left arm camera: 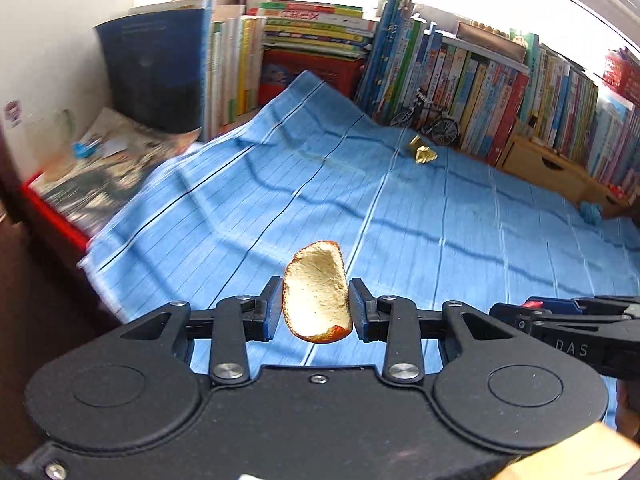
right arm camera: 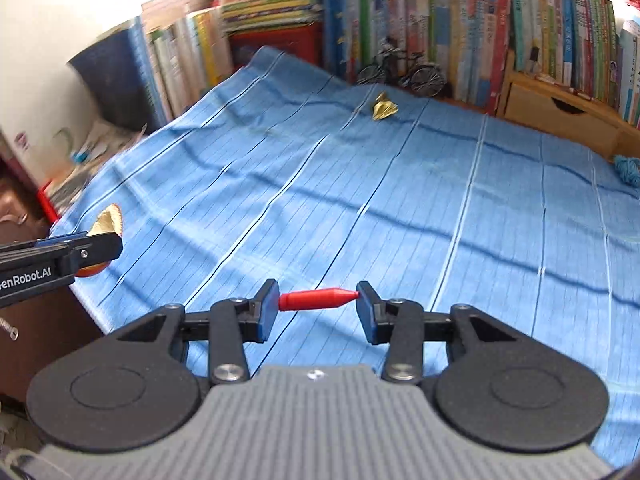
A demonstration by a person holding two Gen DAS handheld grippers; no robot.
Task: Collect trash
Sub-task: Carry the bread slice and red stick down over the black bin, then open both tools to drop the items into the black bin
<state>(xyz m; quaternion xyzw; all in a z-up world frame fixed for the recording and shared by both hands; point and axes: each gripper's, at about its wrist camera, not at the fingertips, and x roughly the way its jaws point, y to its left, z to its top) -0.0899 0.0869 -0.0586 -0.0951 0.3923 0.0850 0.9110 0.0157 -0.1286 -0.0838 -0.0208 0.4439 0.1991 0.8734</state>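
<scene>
My left gripper (left arm camera: 316, 304) is shut on a piece of orange peel (left arm camera: 316, 292), its pale inner side facing the camera, held above the blue striped cloth (left arm camera: 360, 208). In the right wrist view the same peel (right arm camera: 106, 218) shows at the far left behind the left gripper's finger. My right gripper (right arm camera: 318, 300) is shut on a red pen cap (right arm camera: 316, 299), gripped end to end between the pads. A crumpled gold wrapper (left arm camera: 422, 152) (right arm camera: 384, 108) lies on the cloth near the books at the back.
Rows of books (left arm camera: 480, 80) line the back and left edges. A small model bicycle (right arm camera: 404, 70) stands by them. A wooden drawer box (right arm camera: 560, 112) sits at the right. A ball of blue yarn (right arm camera: 626, 168) lies near it. Magazines on a red tray (left arm camera: 92, 176) lie beyond the cloth's left edge.
</scene>
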